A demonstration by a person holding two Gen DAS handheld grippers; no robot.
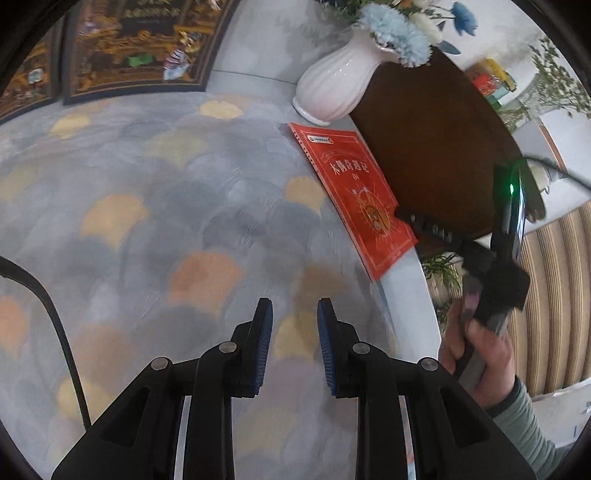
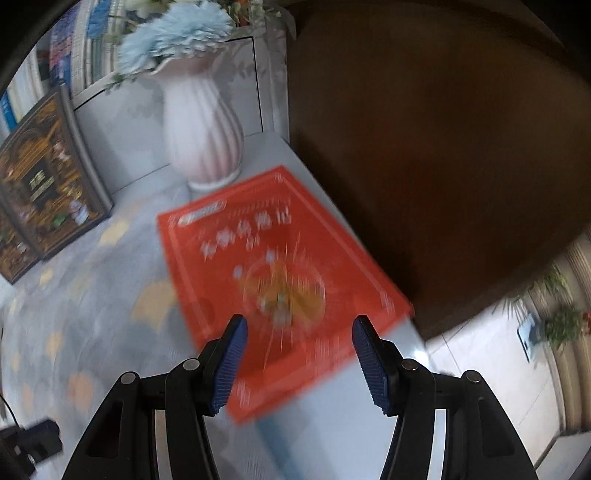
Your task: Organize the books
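One red book [image 1: 354, 195] is seen lying flat on the worktop [image 1: 147, 206], near its right edge and just in front of a white ribbed vase [image 1: 332, 85] that carries pale blue flowers [image 1: 399, 33]. White lettering and a round orange emblem are printed on its cover (the right wrist view is too blurred for the lettering to be read). A dark brown rounded surface [image 1: 436, 147] is seen beside the book, past the worktop's edge. Two dark framed pictures [image 1: 136, 44] are leaned against the wall at the back left of the worktop, which is covered by a cloth patterned in grey, yellow and orange scales.

The left gripper [image 1: 294, 328] is held above bare cloth, well apart from the book; a narrow gap is left between its blue pads [image 1: 264, 343] and nothing is held between them. The right gripper [image 2: 299, 354] is held above the near end of the book with its jaws parted wider and empty; whether the book is touched cannot be told. In the left wrist view the right hand [image 1: 480, 354] is seen wrapped around its gripper's handle, a grey-green sleeve [image 1: 524, 417] behind it.
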